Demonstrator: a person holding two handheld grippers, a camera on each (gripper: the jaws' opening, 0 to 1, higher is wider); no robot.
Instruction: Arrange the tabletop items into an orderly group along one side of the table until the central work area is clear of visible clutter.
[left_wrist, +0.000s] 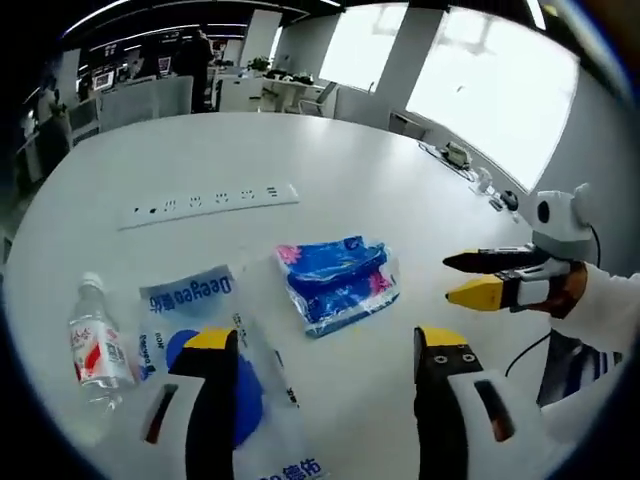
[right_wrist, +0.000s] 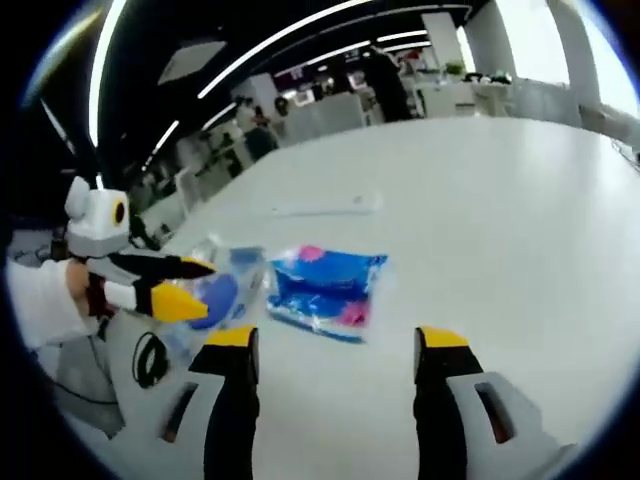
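Note:
On the white table lies a blue tissue pack with pink spots. Left of it is a clear plastic bag with blue print, and a small water bottle rests at the far left. My left gripper is open, one jaw over the bag, holding nothing. My right gripper comes in from the right, beside the pack. In the right gripper view, my right gripper stands open just short of the tissue pack. There the left gripper hovers over the bag.
A white power strip lies beyond the items, also seen as the power strip. Small objects and cables sit near the table's right edge. A black cable coils by the person's sleeve. Office desks and chairs stand behind.

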